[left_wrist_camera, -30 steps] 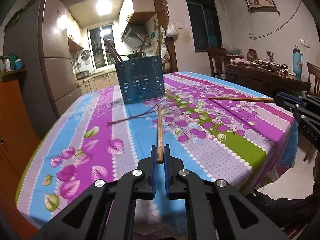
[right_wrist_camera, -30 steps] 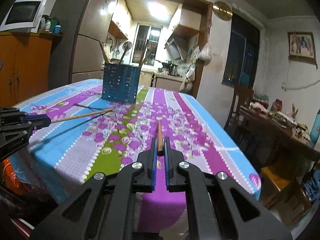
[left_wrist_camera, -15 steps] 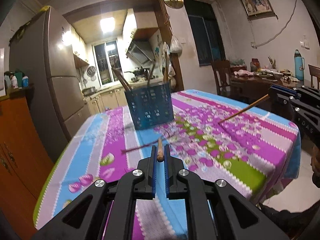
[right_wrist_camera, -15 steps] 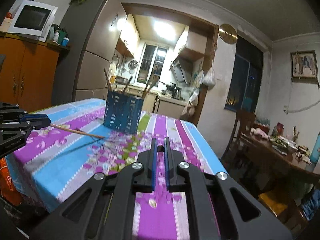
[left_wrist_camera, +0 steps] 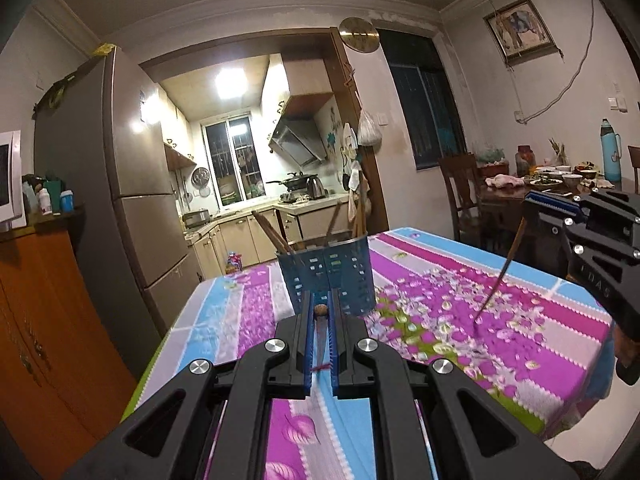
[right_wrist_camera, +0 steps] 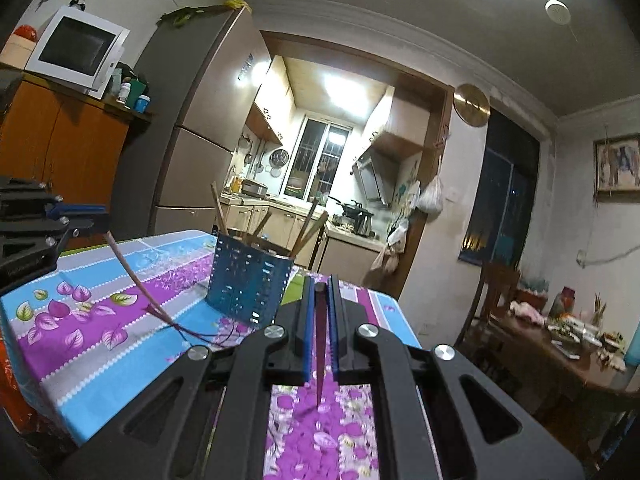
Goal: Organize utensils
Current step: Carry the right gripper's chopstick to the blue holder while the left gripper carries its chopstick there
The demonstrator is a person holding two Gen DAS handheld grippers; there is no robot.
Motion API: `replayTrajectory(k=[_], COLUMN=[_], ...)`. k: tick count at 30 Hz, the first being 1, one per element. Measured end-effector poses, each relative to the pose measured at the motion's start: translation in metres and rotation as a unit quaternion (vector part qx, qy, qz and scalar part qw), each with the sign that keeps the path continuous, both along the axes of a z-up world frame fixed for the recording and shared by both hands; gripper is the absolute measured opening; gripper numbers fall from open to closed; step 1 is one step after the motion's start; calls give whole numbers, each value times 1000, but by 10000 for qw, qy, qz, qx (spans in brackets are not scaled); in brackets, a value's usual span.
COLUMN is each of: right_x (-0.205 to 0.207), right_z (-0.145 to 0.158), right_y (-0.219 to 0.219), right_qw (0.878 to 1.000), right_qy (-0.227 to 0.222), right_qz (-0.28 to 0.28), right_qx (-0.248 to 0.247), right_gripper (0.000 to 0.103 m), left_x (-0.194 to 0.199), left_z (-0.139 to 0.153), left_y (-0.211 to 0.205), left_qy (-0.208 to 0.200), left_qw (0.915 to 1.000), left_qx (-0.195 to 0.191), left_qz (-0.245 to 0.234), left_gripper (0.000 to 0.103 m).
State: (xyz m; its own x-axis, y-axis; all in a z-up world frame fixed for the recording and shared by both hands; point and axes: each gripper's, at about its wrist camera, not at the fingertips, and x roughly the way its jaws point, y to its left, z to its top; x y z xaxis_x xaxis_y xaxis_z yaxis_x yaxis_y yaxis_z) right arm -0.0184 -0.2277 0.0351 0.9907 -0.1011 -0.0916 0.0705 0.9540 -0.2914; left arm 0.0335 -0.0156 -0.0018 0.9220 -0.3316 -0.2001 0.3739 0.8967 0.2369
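Note:
My left gripper [left_wrist_camera: 320, 307] is shut on a wooden chopstick [left_wrist_camera: 320, 310], whose thick end shows between the blue pads. My right gripper [right_wrist_camera: 320, 286] is shut on a second chopstick [right_wrist_camera: 320, 344] that slants down toward the cloth. Each gripper also shows in the other's view: the right gripper [left_wrist_camera: 554, 204] with its chopstick [left_wrist_camera: 500, 276] hanging steeply, and the left gripper [right_wrist_camera: 80, 216] with its chopstick [right_wrist_camera: 132, 276]. A blue perforated utensil holder [left_wrist_camera: 332, 276] [right_wrist_camera: 248, 280] stands upright just ahead of both, with several wooden sticks in it.
The table wears a floral purple, blue and green cloth [left_wrist_camera: 460, 320] [right_wrist_camera: 80, 320]. An orange cabinet [left_wrist_camera: 48, 320] and a tall fridge [left_wrist_camera: 132, 200] stand to the left. A dark dining table [right_wrist_camera: 560, 340] with dishes and chairs is on the right.
Both grippers have risen, each lifting its chopstick off the cloth. The chopsticks that lay nearly flat now hang steeply, tips down. The holder sits lower in both views.

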Motion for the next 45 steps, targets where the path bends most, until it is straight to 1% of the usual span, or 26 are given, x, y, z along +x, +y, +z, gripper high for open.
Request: replayTrajectory(k=[4,8,11,13,17,22,27,33,40,45], right_x=[11,22,33,40,52,59,64,73,86,98], right_z=[6,16,29,38,47,49,53,65,92,114], right_y=[3,4,1,-3,-5,-4,-4,1,3,4], right_qw=[10000,9999,9997,9993,9981,9957,9928,9891,9876,9886], right_qy=[-18,-54,-66,-51,83,267,401,466,292,101], right_qz=[54,134,231,295,407,557,667,884,1015,1031], right_qx=[-47,-61,78,214,445,686,914,1086,1160,1093], right_gripper=[5,5,5,5,5,5,5,5,5,5], left_x=[13,28,43,55,66,71,72,74,77,88], left_z=[12,19,25,30,39,46,53,55,57,68], left_y=[-3,-8,-12,-15,-19,-23,-28,-34,-37,-39], left_qy=[-44,81,236,371,495,517,439,386,347,321], left_qw=[10000,10000,9997,9993,9986,9984,9986,9986,9984,9987], left_qx=[8,23,91,58,27,96,116,200,248,195], left_qz=[-7,-27,23,84,159,217,274,302,361,347], left_gripper=[8,8,8,8,8,8,8,8,8,8])
